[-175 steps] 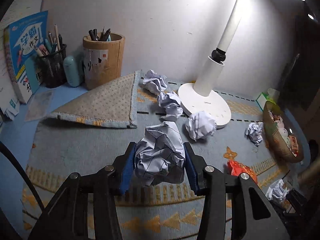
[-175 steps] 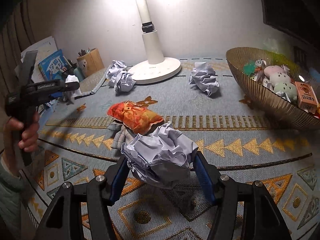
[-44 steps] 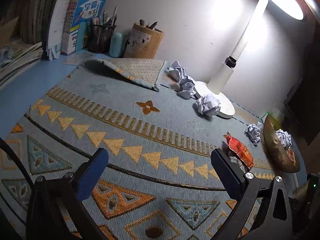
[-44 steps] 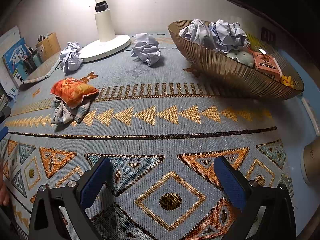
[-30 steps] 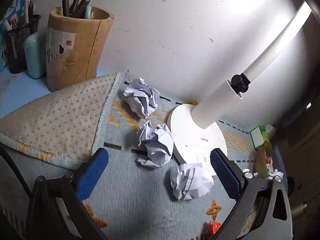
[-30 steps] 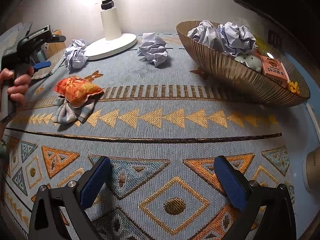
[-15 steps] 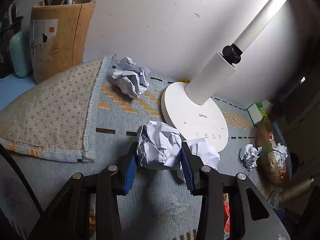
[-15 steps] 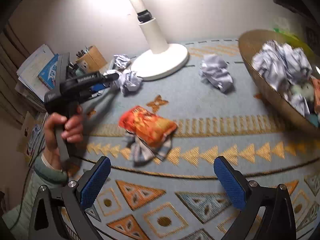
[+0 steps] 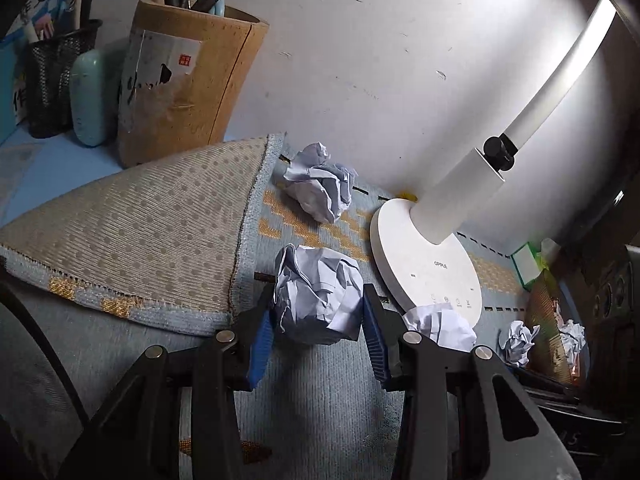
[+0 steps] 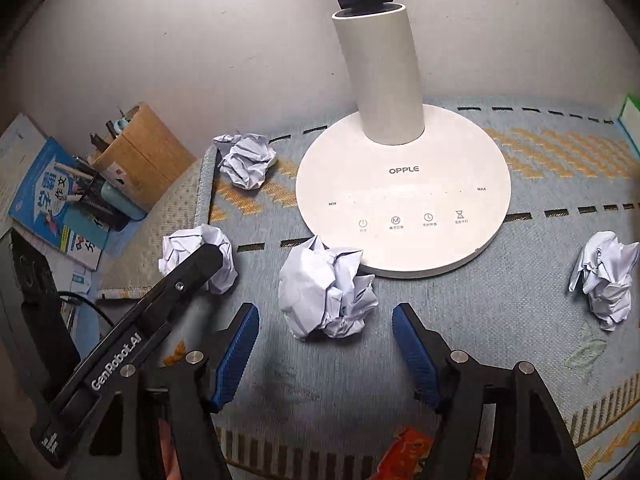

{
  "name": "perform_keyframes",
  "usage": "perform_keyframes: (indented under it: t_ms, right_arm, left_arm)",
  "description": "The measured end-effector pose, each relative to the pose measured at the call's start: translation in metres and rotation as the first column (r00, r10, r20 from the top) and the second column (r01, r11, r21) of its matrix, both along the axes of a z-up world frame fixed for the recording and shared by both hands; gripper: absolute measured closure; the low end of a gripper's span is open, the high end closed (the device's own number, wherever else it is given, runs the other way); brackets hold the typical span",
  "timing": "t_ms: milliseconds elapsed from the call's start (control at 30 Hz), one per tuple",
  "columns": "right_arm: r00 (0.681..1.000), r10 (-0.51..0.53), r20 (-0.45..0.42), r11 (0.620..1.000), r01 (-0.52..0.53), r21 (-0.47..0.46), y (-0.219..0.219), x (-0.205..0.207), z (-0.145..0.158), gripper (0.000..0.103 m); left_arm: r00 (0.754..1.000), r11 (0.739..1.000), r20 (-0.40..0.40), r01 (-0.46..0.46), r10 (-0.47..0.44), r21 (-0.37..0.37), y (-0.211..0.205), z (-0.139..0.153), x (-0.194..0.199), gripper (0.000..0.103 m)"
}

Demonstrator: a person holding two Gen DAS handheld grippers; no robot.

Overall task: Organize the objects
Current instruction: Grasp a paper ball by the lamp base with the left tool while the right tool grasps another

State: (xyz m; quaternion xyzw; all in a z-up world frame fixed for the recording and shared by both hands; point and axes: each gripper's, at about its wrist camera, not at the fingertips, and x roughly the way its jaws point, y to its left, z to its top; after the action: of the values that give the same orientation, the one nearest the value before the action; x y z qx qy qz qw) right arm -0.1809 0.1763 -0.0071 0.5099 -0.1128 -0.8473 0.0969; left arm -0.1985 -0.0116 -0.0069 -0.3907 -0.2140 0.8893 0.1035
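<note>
Blue patterned mat [image 10: 520, 300] on a desk, white wall behind, lamp base [image 10: 404, 200] at centre. My left gripper [image 9: 318, 332] is clamped on a crumpled paper ball [image 9: 318, 296] beside the mat's folded corner [image 9: 140, 232]. My right gripper [image 10: 326, 344] is spread wide, straddling a second paper ball [image 10: 326, 292] touching the lamp base.

"OPPLE", "MIN", "MAX" on the lamp base [image 10: 404, 196]; "GenRobot.AI" on the left hand-held gripper [image 10: 192, 276].
</note>
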Motion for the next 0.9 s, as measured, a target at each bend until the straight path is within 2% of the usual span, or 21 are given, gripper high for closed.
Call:
perform_keyframes:
  t_ms: [67, 100, 233, 467, 567, 633, 733, 900]
  right_arm:
    - [1.000, -0.018, -0.010, 1.000, 0.018, 0.009, -0.005, -0.005, -0.004, 0.045]
    - [1.000, -0.018, -0.010, 1.000, 0.018, 0.020, -0.008, -0.007, -0.006, 0.053]
    - [0.999, -0.010, -0.044, 0.999, 0.012, 0.048, -0.014, -0.003, -0.006, 0.061]
    - [0.986, -0.024, -0.163, 0.999, 0.029, 0.031, 0.017, 0.039, 0.028, 0.061]
    - [0.980, -0.046, -0.193, 0.999, 0.043, -0.018, 0.046, 0.071, 0.046, 0.061]
    - [0.977, -0.057, -0.207, 0.998, 0.051, -0.033, 0.066, 0.094, 0.057, 0.061]
    - [0.973, -0.068, -0.222, 0.998, 0.063, -0.030, 0.100, 0.134, 0.065, 0.059]
    - [0.977, -0.085, -0.195, 0.996, 0.083, -0.019, 0.146, 0.194, 0.045, 0.059]
  left_arm:
    - [1.000, 1.000, 0.003, -0.005, 0.005, 0.013, -0.003, -0.001, 0.001, 0.065]
    - [1.000, 1.000, 0.006, -0.002, 0.002, 0.018, -0.003, -0.002, 0.001, 0.065]
    - [1.000, 1.000, 0.006, 0.008, -0.008, 0.005, -0.002, -0.001, 0.002, 0.065]
    - [0.999, 0.996, -0.037, 0.036, -0.039, -0.082, 0.011, 0.007, 0.014, 0.066]
    - [0.996, 0.986, -0.075, 0.044, -0.056, -0.161, 0.024, 0.017, 0.026, 0.066]
    - [0.993, 0.976, -0.110, 0.018, -0.042, -0.215, 0.032, 0.029, 0.040, 0.066]
    - [0.988, 0.967, -0.150, 0.005, -0.045, -0.254, 0.045, 0.047, 0.079, 0.066]
    - [0.986, 0.966, -0.150, 0.036, -0.076, -0.256, 0.056, 0.050, 0.154, 0.066]
